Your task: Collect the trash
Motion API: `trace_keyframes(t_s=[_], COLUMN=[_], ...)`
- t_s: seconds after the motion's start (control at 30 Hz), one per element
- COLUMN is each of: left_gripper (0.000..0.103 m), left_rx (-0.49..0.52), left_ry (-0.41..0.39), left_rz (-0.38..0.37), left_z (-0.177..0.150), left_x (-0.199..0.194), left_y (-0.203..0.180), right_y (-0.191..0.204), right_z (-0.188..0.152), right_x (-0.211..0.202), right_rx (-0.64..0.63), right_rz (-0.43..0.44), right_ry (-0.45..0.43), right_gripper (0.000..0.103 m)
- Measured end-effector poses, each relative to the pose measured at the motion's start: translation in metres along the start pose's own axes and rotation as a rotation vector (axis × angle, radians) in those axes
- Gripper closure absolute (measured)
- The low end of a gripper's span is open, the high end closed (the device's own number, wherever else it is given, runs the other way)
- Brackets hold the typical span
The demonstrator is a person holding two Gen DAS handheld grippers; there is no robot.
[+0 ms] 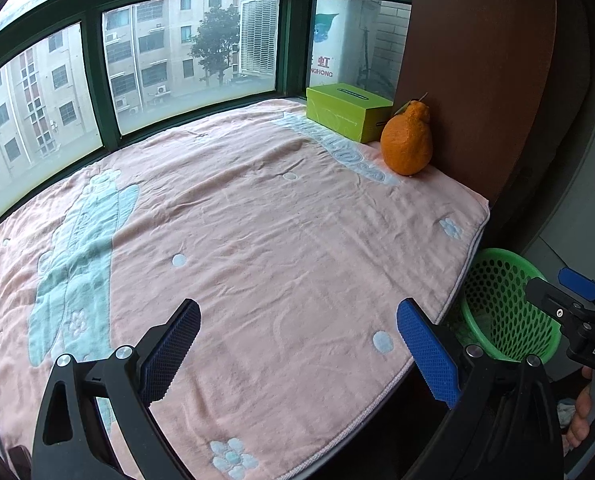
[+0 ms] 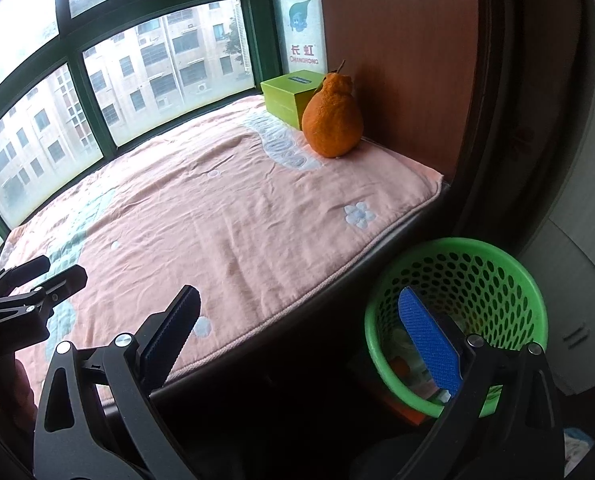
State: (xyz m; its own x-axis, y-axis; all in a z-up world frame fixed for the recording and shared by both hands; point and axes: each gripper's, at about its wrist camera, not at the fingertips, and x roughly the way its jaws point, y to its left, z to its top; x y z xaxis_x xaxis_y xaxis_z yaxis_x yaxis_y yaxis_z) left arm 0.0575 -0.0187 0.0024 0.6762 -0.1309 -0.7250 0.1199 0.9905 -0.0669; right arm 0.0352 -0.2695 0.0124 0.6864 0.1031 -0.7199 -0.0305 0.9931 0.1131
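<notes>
A green perforated trash basket (image 2: 497, 280) stands on the floor beside the pink-blanketed window seat (image 2: 225, 216); it also shows in the left wrist view (image 1: 501, 300). Scraps of trash lie in its bottom (image 2: 407, 364). My right gripper (image 2: 301, 336) is open and empty, its right finger over the basket's mouth. My left gripper (image 1: 297, 352) is open and empty, low over the near part of the blanket (image 1: 257, 220). I see the right gripper (image 1: 577, 304) at the right edge of the left wrist view, and the left gripper (image 2: 33, 288) at the left edge of the right wrist view.
An orange knobbly citrus fruit (image 1: 407, 142) (image 2: 332, 120) and a lime-green tissue box (image 1: 347, 112) (image 2: 289, 94) stand at the far right corner against a brown wooden panel (image 1: 477, 80). Green-framed windows (image 1: 97, 80) run along the far side.
</notes>
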Motion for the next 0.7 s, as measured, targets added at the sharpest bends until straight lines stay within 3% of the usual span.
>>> trace_keyframes(t_s=[0.7], left_gripper=[0.008], left_rx=[-0.007], left_ry=[-0.003], left_rz=[0.026], left_z=[-0.0019], left_x=[0.001], left_y=[0.0038], right_y=[0.004], right_z=[-0.0012], right_x=[0.0018], right_rx=[-0.005], right_rz=[0.001], right_ry=[0.008], right_gripper=[0.005])
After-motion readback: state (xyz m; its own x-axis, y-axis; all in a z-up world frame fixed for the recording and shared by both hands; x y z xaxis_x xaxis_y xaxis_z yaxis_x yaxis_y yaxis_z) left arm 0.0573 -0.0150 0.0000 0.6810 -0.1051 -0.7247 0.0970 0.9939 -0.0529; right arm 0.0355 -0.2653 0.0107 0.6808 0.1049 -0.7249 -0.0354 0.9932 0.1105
